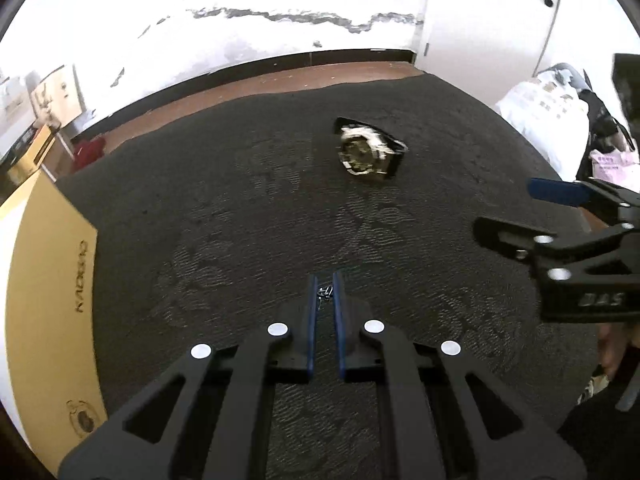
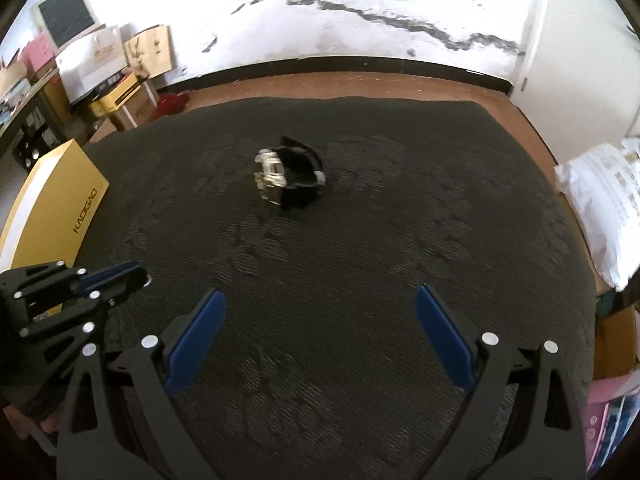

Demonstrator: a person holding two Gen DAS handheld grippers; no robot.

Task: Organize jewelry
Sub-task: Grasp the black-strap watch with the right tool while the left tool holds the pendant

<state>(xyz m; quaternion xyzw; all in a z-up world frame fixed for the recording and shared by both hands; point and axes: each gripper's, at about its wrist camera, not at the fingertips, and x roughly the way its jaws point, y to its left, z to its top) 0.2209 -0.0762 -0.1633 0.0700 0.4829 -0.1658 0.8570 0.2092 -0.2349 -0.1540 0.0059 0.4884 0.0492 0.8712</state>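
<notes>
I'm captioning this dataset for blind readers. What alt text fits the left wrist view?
The left gripper pinches a small metal jewelry piece between its blue pads above a dark patterned cloth. Farther back lies a black jewelry box with pale contents; the open right gripper enters from the right, and a yellow box sits at left.

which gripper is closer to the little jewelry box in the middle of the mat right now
No clear winner. The jewelry box lies far ahead of both. The left gripper is nearly shut around a small metal piece; the right gripper hangs open.
</notes>
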